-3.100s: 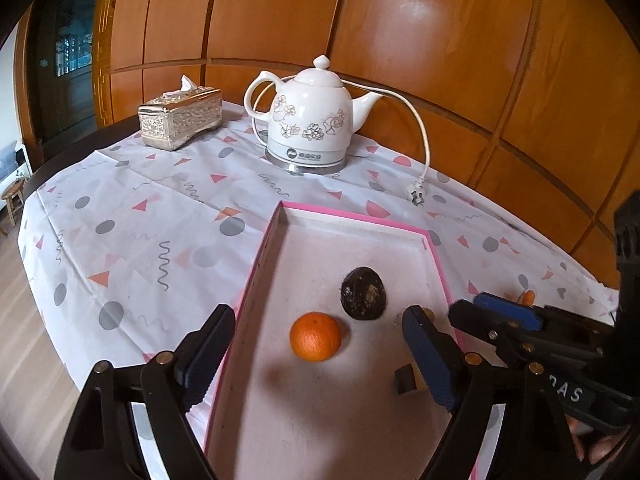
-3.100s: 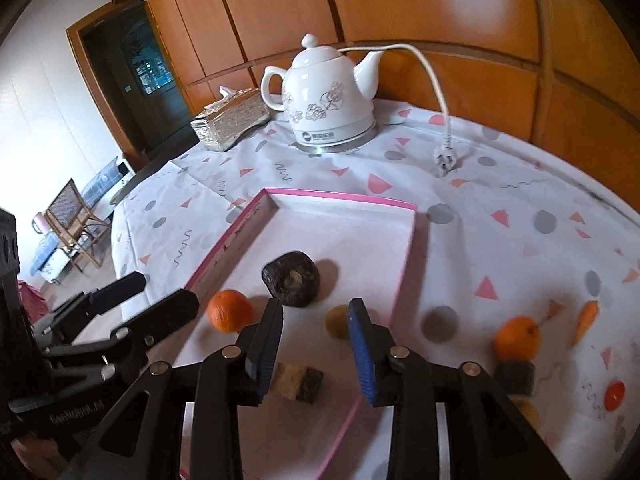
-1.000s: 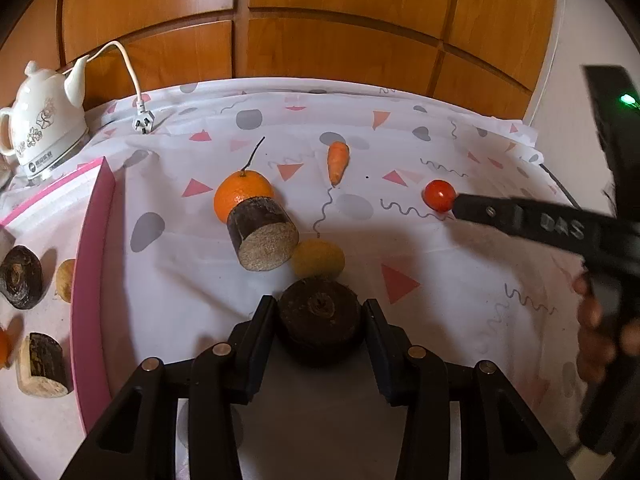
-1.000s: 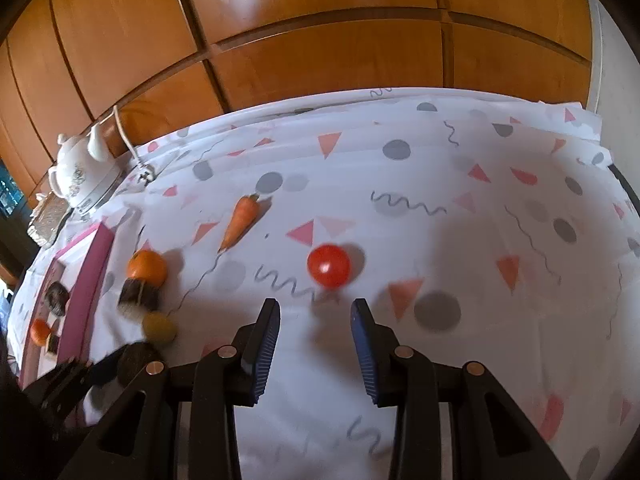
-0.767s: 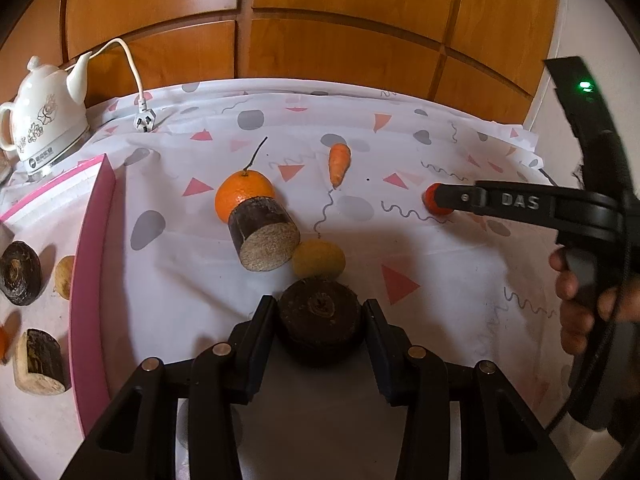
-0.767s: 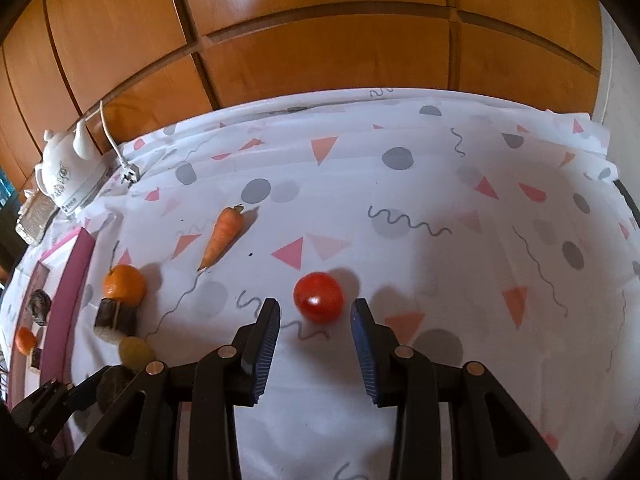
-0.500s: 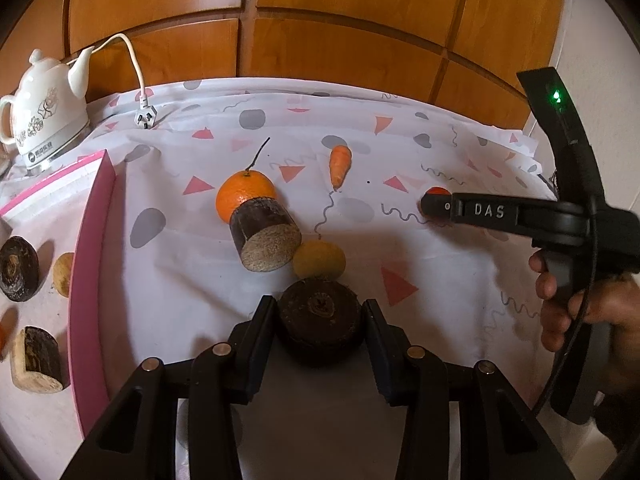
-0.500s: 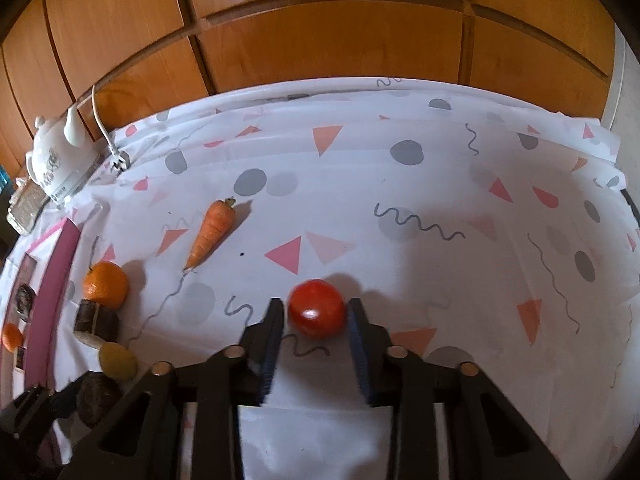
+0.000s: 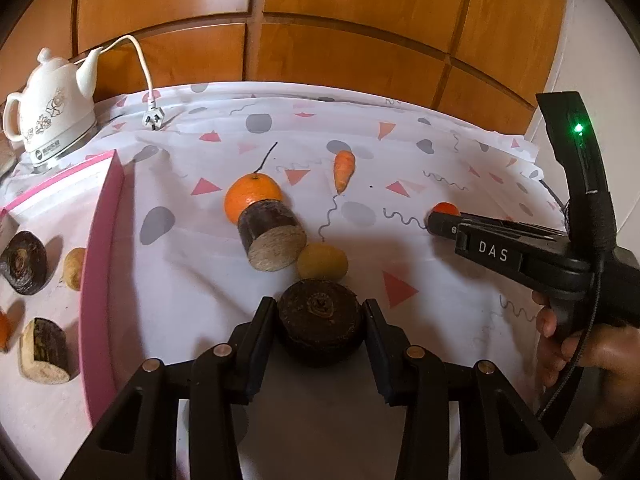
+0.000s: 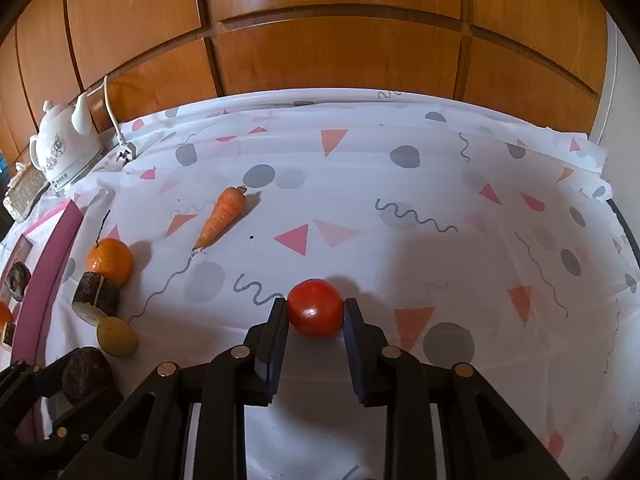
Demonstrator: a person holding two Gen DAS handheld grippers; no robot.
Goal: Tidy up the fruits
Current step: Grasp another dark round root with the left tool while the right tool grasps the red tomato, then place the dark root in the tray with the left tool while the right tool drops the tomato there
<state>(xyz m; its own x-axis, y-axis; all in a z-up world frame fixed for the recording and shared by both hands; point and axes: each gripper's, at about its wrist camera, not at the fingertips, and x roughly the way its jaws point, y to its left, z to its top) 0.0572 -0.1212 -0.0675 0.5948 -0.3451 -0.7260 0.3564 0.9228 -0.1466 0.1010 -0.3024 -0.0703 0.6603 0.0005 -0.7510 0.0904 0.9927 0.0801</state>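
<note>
The left hand-held gripper [image 9: 320, 320] is clamped on a dark round fruit [image 9: 320, 318] resting on the tabletop [image 9: 420, 152], with a yellow fruit [image 9: 322, 261] just beyond at 12 o'clock. At 11 o'clock lie a cut log-like piece [image 9: 272, 236] and an orange [image 9: 252, 196], touching each other. The pink tray [image 9: 100, 264] sits at 9 o'clock. The right hand-held gripper [image 10: 316, 320] has closed on the red tomato [image 10: 315, 308]; a carrot [image 10: 222, 218] lies at 11 o'clock from it.

I see the table's patterned cloth [image 10: 460, 184] carrying a carrot [image 10: 222, 216] centre-left, an orange [image 10: 109, 261] far left, a kettle [image 10: 60, 152] upper left, and a pink tray [image 9: 102, 264].
</note>
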